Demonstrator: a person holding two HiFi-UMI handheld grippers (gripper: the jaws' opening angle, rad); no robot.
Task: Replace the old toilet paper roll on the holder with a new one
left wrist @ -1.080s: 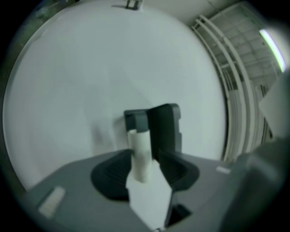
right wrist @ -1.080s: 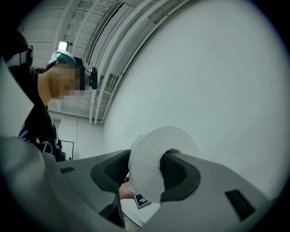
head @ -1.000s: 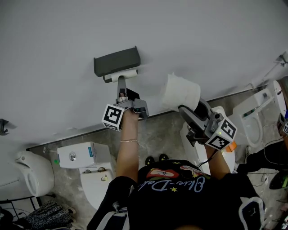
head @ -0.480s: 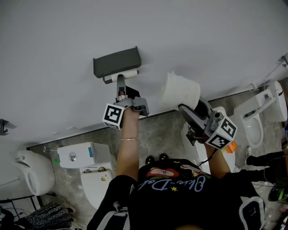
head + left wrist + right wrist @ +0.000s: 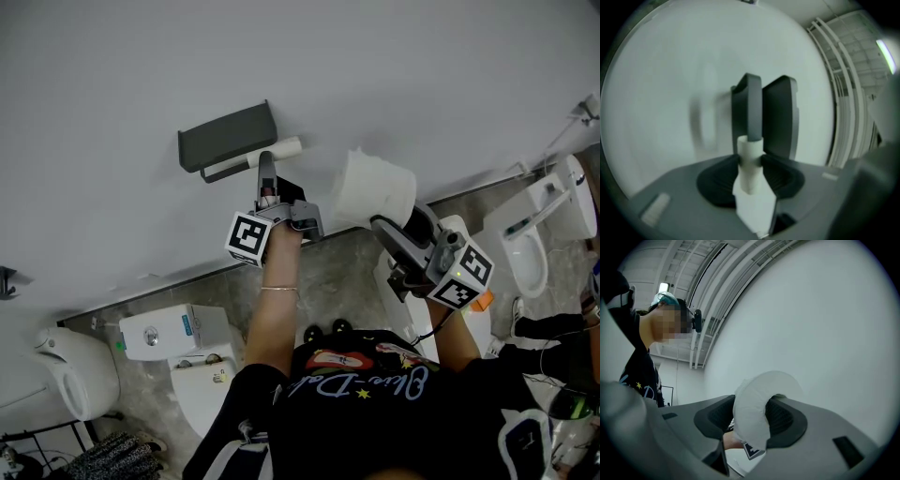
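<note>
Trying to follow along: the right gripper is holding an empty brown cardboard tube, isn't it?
No. The right gripper holds a full white toilet paper roll, not an empty tube; the right gripper view shows its jaws closed on that roll.

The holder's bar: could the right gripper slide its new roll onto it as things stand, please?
Probably not yet: the right gripper holds the new roll, but the old cardboard tube covers the free end of the bar.

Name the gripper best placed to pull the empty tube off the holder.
Left gripper. Its jaws, which have just been closing, pinch the empty tube, partly on the holder bar. The right gripper is occupied holding the new roll.
</note>
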